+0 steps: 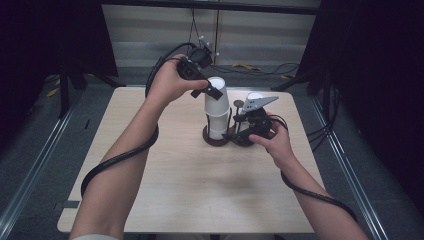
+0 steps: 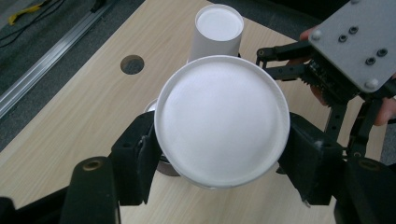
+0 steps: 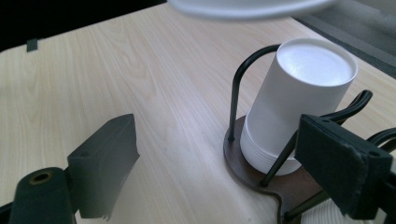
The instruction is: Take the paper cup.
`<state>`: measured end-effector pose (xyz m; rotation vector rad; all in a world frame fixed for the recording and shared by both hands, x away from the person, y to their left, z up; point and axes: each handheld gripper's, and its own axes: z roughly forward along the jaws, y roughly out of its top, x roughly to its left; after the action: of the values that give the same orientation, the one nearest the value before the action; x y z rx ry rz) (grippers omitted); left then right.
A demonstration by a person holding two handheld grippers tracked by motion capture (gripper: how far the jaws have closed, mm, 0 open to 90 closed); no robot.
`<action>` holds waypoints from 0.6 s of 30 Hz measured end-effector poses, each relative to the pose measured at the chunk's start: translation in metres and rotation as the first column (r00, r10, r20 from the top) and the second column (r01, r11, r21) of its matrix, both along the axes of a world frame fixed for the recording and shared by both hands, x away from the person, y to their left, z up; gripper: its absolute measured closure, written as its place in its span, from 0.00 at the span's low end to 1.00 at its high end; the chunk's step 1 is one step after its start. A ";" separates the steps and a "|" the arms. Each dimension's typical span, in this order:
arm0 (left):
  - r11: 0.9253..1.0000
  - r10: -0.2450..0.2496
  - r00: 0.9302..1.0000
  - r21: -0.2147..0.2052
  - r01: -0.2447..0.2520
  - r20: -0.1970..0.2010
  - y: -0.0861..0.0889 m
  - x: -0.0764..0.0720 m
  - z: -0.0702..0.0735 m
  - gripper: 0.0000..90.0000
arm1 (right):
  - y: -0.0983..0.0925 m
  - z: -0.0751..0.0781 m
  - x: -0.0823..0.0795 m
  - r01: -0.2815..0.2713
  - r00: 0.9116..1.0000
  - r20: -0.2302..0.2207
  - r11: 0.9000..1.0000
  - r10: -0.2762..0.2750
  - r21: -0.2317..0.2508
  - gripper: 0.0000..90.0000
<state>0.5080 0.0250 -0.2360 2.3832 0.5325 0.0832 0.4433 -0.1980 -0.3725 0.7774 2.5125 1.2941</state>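
My left fingers (image 2: 219, 154) were clamped on the upturned paper cup (image 2: 219, 121), raised over the cup holder (image 1: 222, 136) at the counter's (image 1: 175, 180) twelve o'clock, gripping gently because it looked light and crushable, while my right fingers (image 3: 224, 172) stood released.

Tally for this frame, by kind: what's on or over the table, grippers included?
White cups: 3 (held cup, cup under it in the holder, second standing cup)
Dark wire cup holder: 1
Grippers: 2 (left gripper, right gripper)
Total: 6
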 end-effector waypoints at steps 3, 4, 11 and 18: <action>1.000 -0.002 1.000 -0.002 0.002 0.007 -0.001 -0.001 0.003 0.37 | -0.001 0.006 0.000 0.002 1.000 0.008 1.000 -0.002 0.002 0.14; 1.000 -0.003 1.000 -0.001 0.003 0.008 -0.002 -0.001 0.004 0.37 | -0.002 0.007 0.001 0.004 1.000 0.015 1.000 -0.004 0.001 0.14; 1.000 -0.006 1.000 0.002 0.006 0.004 -0.005 0.001 0.009 0.37 | -0.007 0.019 0.003 0.002 1.000 0.026 0.999 -0.003 0.034 0.14; 1.000 -0.018 1.000 0.007 0.018 0.000 -0.010 0.003 0.006 0.37 | -0.010 0.029 0.008 -0.007 1.000 0.017 0.998 0.006 0.064 0.14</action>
<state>0.5114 0.0147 -0.2300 2.3947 0.5118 0.0773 0.4513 -0.2075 -0.3431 0.7693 2.4736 1.3834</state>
